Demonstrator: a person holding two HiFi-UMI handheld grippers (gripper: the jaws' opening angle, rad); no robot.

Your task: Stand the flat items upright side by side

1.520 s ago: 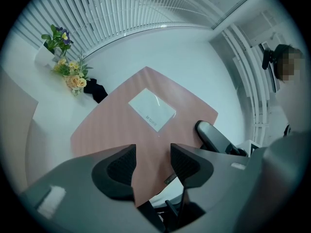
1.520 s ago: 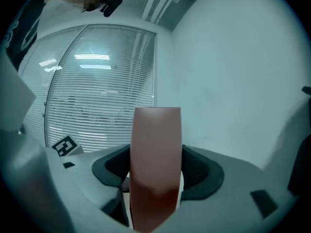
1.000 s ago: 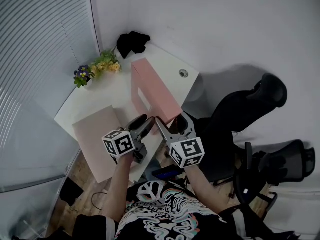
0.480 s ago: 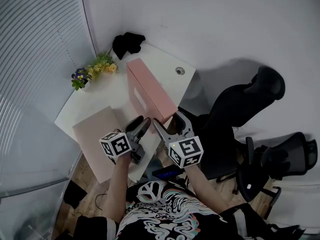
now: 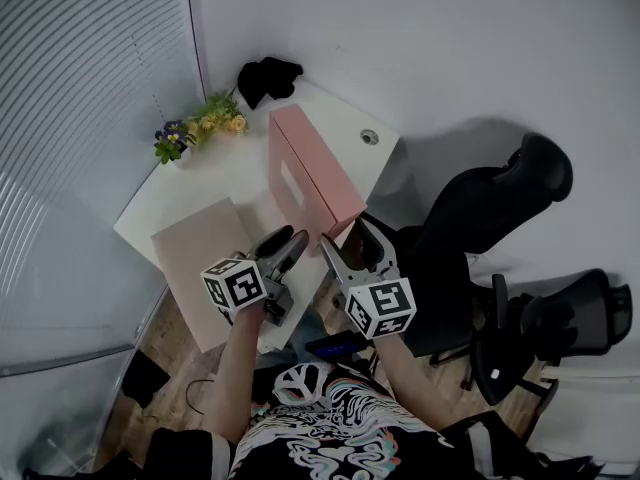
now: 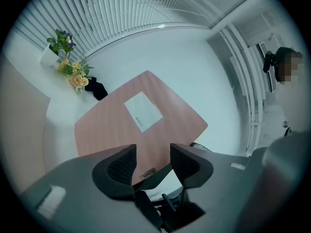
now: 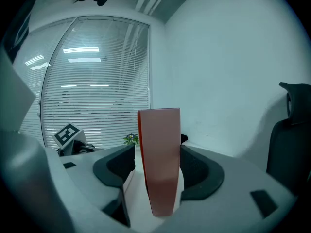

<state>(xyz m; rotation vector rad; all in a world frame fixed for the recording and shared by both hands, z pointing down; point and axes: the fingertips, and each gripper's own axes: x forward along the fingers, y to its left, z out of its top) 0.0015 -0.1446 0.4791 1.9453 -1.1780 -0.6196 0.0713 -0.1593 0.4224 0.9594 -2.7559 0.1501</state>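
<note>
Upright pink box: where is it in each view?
Head view: pink box, centre, standing on the desk.
Left gripper view: centre, broad labelled face toward camera.
Right gripper view: centre, narrow end toward camera.
Shared landmark: flowers, seen in all three.

Cool, even light casts soft shadows; fisheye bending and black corners frame edges.
</note>
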